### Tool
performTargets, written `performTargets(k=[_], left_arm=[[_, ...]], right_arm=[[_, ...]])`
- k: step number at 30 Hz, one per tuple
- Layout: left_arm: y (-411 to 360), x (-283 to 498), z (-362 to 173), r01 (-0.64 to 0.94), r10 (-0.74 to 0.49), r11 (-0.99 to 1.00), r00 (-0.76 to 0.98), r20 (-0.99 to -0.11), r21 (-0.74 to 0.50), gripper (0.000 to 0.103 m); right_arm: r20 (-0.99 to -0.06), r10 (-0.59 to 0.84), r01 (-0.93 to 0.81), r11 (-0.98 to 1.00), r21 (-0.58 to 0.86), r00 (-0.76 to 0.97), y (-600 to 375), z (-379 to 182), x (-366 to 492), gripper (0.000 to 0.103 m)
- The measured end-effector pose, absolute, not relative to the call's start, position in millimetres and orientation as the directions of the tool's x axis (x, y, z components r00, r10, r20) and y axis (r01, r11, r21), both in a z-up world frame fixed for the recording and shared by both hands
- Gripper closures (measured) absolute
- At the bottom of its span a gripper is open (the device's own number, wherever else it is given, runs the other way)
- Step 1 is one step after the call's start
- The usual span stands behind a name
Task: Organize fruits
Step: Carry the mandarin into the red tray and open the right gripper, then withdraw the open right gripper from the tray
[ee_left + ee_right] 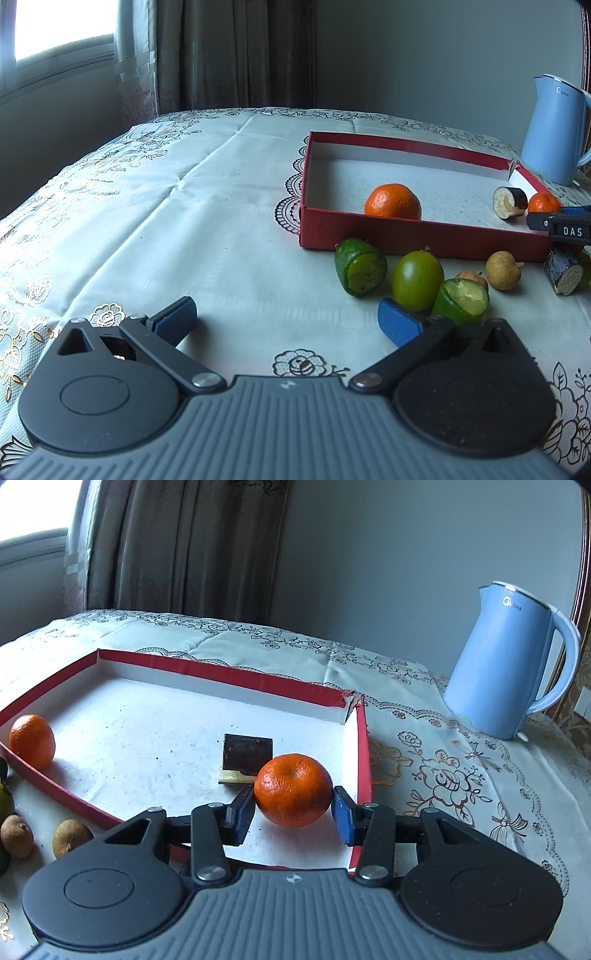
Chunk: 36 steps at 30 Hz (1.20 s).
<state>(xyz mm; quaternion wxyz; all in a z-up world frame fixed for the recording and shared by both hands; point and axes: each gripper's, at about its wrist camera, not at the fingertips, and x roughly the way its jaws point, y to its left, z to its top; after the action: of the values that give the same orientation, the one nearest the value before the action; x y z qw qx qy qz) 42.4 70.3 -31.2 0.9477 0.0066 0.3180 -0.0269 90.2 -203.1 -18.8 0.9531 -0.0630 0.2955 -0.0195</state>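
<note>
A red box (406, 236) (229, 675) with a white floor holds a tangerine (392, 201) (31, 740), a dark cut piece (509, 203) (246, 756) and a second tangerine (293, 789) (543, 203). My right gripper (293, 814) has its blue pads on either side of that second tangerine, low over the box's right end. My left gripper (286, 321) is open and empty over the cloth. In front of the box lie a green cut piece (360, 266), a green round fruit (417, 280), another green cut piece (461, 301), a longan (503, 270) and a dark cut piece (563, 269).
A light blue kettle (554, 129) (509, 657) stands on the embroidered tablecloth behind the box's right end. Two longans (72, 836) lie outside the box's near wall in the right wrist view. Curtains and a window are behind the table.
</note>
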Motion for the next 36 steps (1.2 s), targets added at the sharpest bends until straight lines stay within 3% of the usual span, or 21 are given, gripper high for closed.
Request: performTargets(k=[18,23,31,36], left_arm=[[70,42,-31,0.055,-0.047,0.998,0.796,-0.603,-0.005,0.000],[70,42,-31,0.055,-0.047,0.998,0.796,-0.603,-0.005,0.000],[70,42,-32,0.055,-0.047,0.998,0.796,-0.603,-0.005,0.000],[70,42,-31,0.055,-0.045,0.998,0.797,-0.603,-0.001,0.000]], right_arm=[[-0.592,0.006,-0.045,0.998,-0.051,0.806,-216,-20,95,0.058],[-0.582,0.053,-0.073,0.997,-0.010,0.811,-220,-16,91,0.033],[-0.510,0.070,-0.052,0.997,0.049,0.857,-231,-6,70,0.031],[-0.430,0.005,0.022,0.998,0.059,0.903,-241,1,48,0.022]])
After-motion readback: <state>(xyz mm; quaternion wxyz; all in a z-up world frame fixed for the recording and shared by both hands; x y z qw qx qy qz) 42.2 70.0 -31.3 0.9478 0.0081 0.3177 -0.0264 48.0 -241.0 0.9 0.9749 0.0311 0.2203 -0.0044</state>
